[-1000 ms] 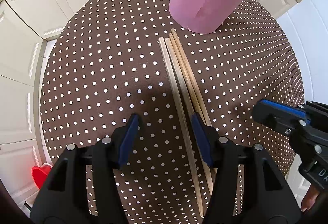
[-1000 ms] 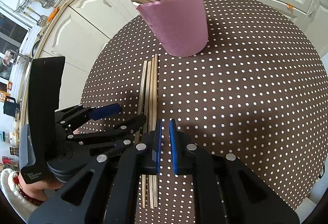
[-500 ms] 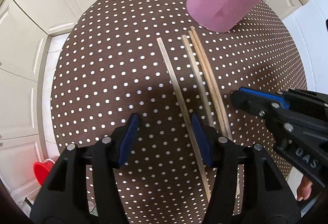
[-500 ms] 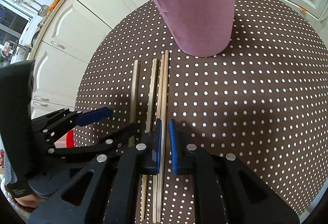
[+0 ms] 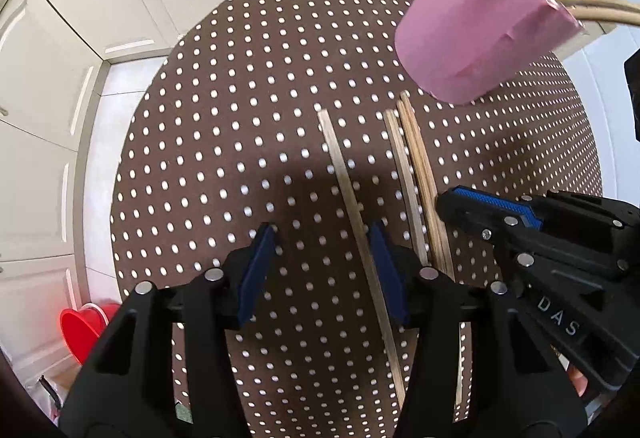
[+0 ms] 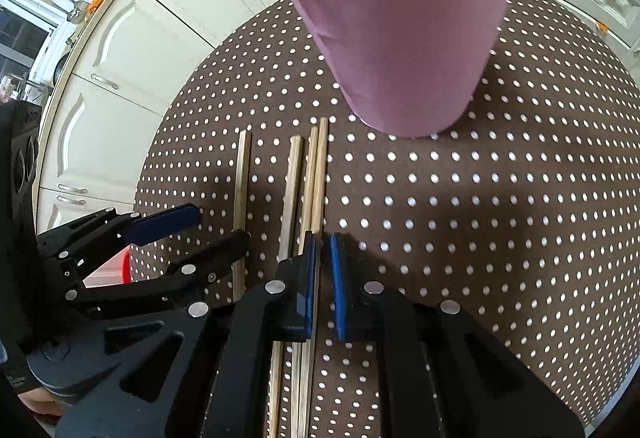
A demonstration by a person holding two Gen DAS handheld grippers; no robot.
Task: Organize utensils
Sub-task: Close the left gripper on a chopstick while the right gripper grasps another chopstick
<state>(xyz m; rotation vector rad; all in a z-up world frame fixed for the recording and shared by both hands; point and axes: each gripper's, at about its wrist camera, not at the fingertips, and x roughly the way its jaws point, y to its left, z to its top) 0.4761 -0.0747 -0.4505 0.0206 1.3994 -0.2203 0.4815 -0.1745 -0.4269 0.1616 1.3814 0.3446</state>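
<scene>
Left wrist view: the left claw is spread apart over the dotted table, one chopstick lying between its pads. The other three chopsticks lie just below the pink cup.

Right wrist view: the right claw stands narrowly apart, gripping nothing, over the chopsticks nearest the pink cup.

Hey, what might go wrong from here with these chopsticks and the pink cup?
1. The right tool is nearly shut beside two touching chopsticks; it may pinch both or knock them askew.
2. The left tool straddles the separated chopstick off-center, so closing may roll it away.
3. The pink cup stands close ahead, easily tipped.
</scene>
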